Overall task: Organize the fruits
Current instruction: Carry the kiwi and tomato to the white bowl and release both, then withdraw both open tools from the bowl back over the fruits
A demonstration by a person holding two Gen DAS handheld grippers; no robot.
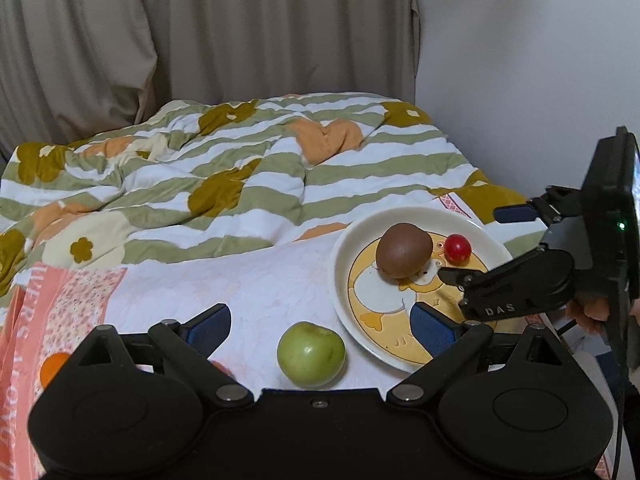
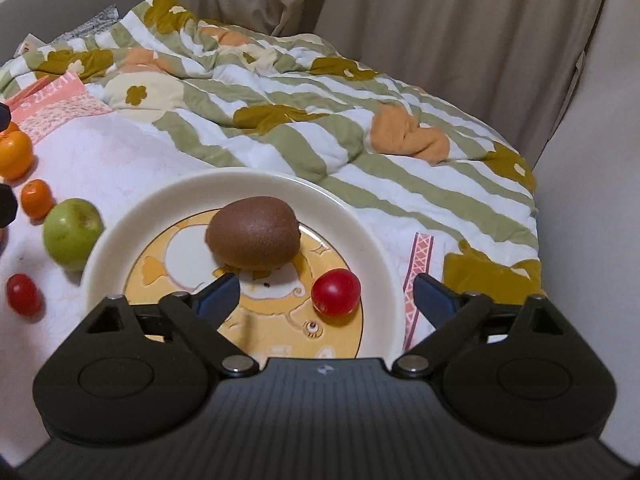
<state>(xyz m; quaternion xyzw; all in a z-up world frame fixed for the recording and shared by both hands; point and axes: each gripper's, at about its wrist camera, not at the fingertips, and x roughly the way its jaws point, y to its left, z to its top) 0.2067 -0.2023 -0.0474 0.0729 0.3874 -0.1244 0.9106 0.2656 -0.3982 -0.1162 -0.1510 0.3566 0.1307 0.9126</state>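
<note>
A cream plate (image 2: 120, 232) with a yellow duck picture lies on the bed. On it are a brown kiwi (image 2: 254, 236) and a red cherry tomato (image 2: 336, 292). My right gripper (image 2: 326, 294) is open over the plate's near side, and the tomato sits between its fingers, touching neither pad. In the left wrist view, my left gripper (image 1: 322, 330) is open with a green apple (image 1: 311, 354) on the sheet between its fingers, clear of both. There the plate (image 1: 340, 276), kiwi (image 1: 404, 256), tomato (image 1: 458, 248) and right gripper (image 1: 480, 243) are at the right.
Left of the plate lie the green apple (image 2: 72, 234), two oranges (image 2: 14, 156) (image 2: 37, 198) and another red tomato (image 2: 24, 294). A rumpled striped quilt (image 1: 240, 160) fills the far bed. Behind it are curtains, with a wall to the right.
</note>
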